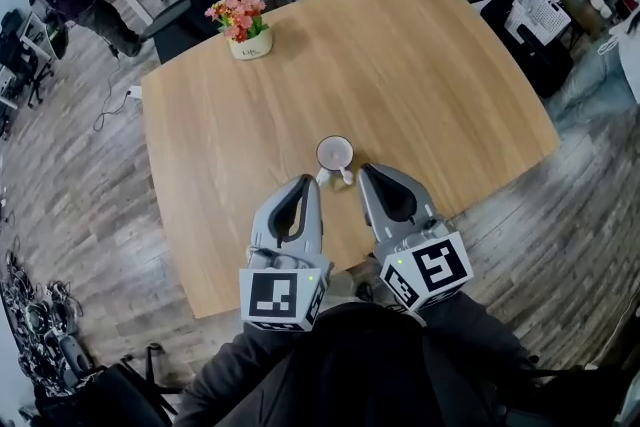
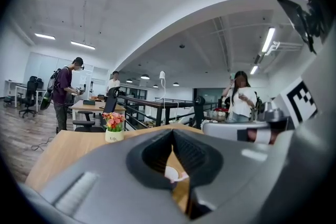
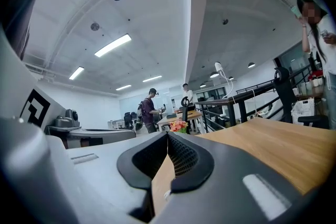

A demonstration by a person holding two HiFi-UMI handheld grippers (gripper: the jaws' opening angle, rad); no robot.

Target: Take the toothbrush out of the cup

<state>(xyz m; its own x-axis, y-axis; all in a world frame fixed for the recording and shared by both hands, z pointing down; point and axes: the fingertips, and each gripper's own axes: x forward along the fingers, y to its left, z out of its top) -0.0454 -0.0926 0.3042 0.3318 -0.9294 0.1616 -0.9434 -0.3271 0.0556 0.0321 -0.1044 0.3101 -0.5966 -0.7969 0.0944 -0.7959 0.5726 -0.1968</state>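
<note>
Toothbrush: we cannot make one out in the cup (image 1: 334, 153) on the surface (image 1: 420, 65), only a white piece (image 1: 343, 177) at its near side. So we cannot judge progress. The left gripper (image 1: 308, 183) and right gripper (image 1: 365, 171) sit just short of the cup, jaws closed and empty.

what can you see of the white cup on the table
The cup is white and round, standing upright with its mouth up on the wooden table. Its inside looks pale, and nothing shows clearly in it. A small white part juts from its near side, perhaps a handle. It sits just beyond the tips of the left gripper and right gripper, neither seeming to touch it.
</note>
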